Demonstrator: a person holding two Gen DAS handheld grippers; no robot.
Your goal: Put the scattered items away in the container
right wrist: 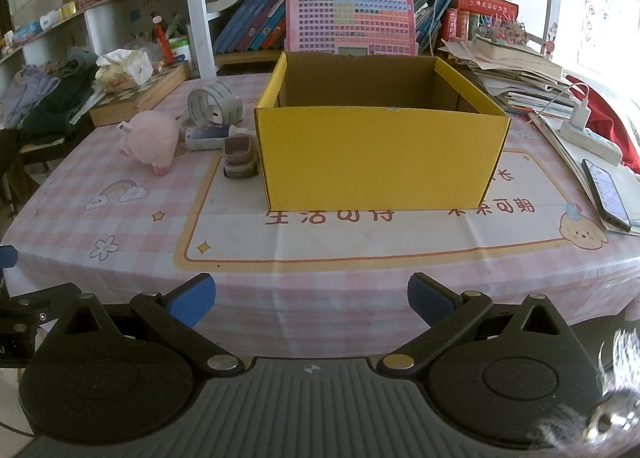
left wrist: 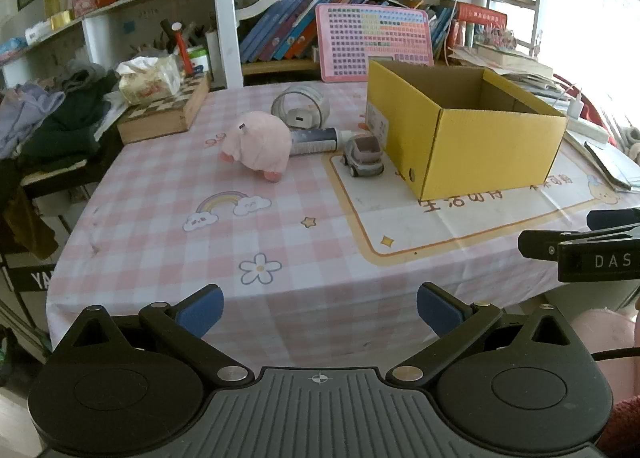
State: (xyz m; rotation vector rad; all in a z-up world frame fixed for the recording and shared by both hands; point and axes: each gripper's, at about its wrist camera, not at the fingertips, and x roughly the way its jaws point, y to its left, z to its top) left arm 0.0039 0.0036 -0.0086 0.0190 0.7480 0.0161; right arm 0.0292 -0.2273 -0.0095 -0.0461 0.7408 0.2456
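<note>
Nothing tidied yet, as far as I can judge.

Left gripper (left wrist: 320,312) and right gripper (right wrist: 311,304): both hover off the near edge of the table (left wrist: 168,242), jaws spread wide, nothing between the blue pads. Right gripper's body shows at the right edge of the left view.

Next out, the yellow cardboard box (right wrist: 380,154) stands upright on the printed mat, top open. The part of its interior that shows looks empty; the floor is hidden by the near wall.

Left of the box, all on the tablecloth:
- grey toy car (left wrist: 362,156), just beside the box wall
- pink plush toy (left wrist: 258,146), lying on its side
- white tube (left wrist: 314,140), lying flat between plush and car
- clear tape roll (left wrist: 300,104), behind them, with a white charger-like block inside it

All four left to go in. Toy car looks like the shortest move.
</note>
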